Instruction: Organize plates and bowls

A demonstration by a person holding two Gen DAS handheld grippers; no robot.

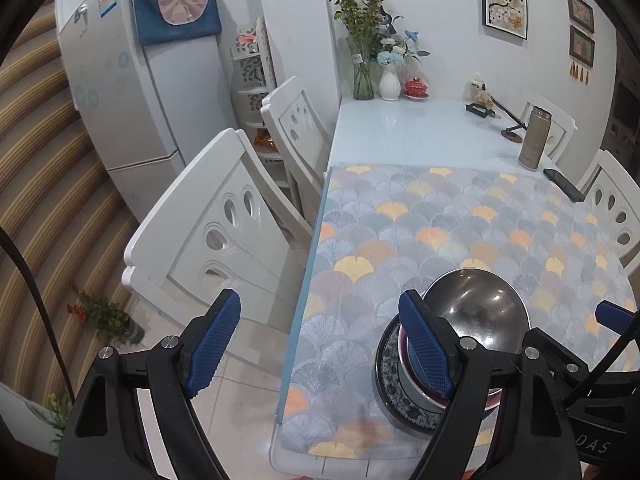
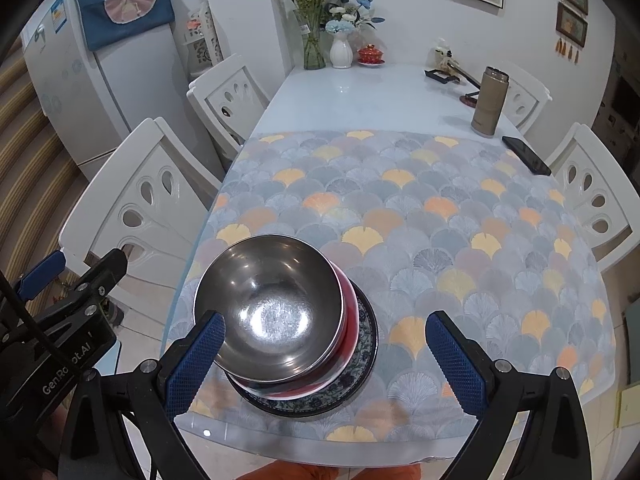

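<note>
Now, stack: a steel bowl [image 2: 276,312] sits tilted in a red bowl [image 2: 350,328], which rests on a blue-patterned plate [image 2: 366,344].
Place: the stack stands on the patterned mat [image 2: 420,216] near the front left corner of the bench [image 2: 360,92].
Right gripper [image 2: 325,346]: jaws wide apart; the steel bowl lies between them toward the left pad, which is at or very near its rim, and contact cannot be told; the right pad hangs over bare mat, well apart from the stack.
Left gripper [image 1: 320,342]: jaws apart, nothing between them; its right pad overlaps the left side of the stack in the left wrist view, and its left pad hangs over the floor beside the bench.
Far end of bench: a glass vase [image 2: 314,46], a white vase [image 2: 341,54], a red lidded cup [image 2: 370,55].
Right side: a tan flask [image 2: 489,102] stands near a dark phone [image 2: 526,155].
Around: white chairs [image 2: 148,200] on both sides; a fridge [image 2: 100,80] stands behind the left ones.
</note>
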